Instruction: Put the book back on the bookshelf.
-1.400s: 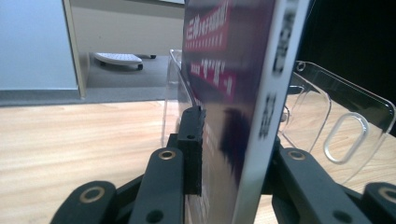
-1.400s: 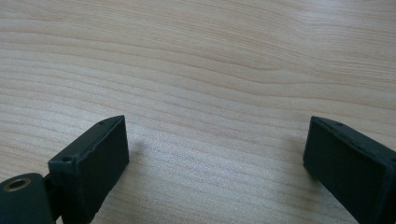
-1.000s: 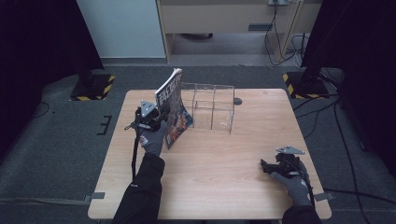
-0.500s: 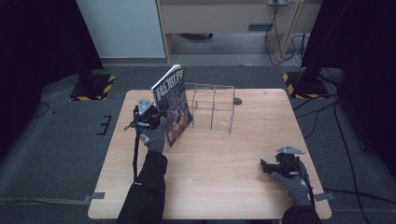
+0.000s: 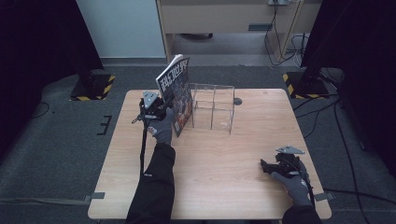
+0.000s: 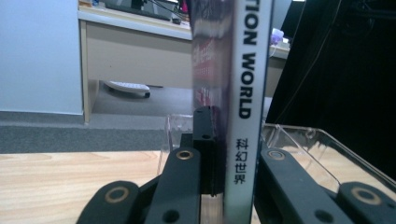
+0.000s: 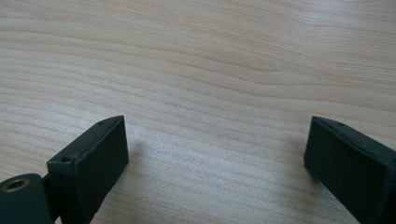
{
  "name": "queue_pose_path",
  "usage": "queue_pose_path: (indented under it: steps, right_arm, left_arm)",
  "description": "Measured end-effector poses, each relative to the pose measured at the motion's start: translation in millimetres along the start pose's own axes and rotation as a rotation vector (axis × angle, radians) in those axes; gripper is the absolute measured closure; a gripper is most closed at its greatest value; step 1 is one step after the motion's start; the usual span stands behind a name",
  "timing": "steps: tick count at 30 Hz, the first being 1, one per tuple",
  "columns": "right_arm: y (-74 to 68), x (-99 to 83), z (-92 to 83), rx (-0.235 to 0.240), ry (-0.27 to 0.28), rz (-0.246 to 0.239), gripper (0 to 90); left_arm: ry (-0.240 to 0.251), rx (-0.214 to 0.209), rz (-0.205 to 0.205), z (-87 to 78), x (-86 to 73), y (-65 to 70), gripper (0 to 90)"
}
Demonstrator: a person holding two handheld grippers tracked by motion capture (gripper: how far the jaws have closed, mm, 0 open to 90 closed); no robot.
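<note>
Grey carpeted floor around a pale wooden surface; a light panel and a wooden desk stand at the top of the high view, dark drapes at both sides.

Left hand-held gripper, upper left of centre in the high view: jaws clamped on a magazine. The magazine stands upright, tilted slightly, its lower edge near the surface, its top rising past the far edge of the surface. In the left gripper view the magazine's spine runs vertically up the middle of the frame, white with black lettering, pinched between the two black jaws.

Clear wire-and-acrylic rack sits just right of the magazine in the high view, near the far edge of the surface. Magazine is beside the rack's left end; whether they touch, cannot tell. The rack's clear wall appears behind the jaws in the left gripper view.

Right hand-held gripper, lower right of the high view: rests low on the surface, well apart from the rack. Right gripper view shows its jaws spread wide with bare wood grain between them.
</note>
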State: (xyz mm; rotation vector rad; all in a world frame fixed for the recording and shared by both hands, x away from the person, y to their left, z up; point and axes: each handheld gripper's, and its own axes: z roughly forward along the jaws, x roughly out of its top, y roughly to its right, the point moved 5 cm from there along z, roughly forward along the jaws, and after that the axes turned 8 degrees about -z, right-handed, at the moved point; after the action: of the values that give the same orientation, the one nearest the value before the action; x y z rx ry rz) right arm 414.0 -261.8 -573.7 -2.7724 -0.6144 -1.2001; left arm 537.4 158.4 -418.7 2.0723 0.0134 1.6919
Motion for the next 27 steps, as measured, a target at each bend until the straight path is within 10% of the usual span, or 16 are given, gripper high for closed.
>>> queue_pose_path:
  steps: [27]
  right_arm:
    - [-2.4, -0.9, -1.2, 0.011, 0.0, -0.003, 6.4]
  left_arm:
    - [0.014, -0.015, -0.066, 13.1, -23.7, -20.5, 81.5]
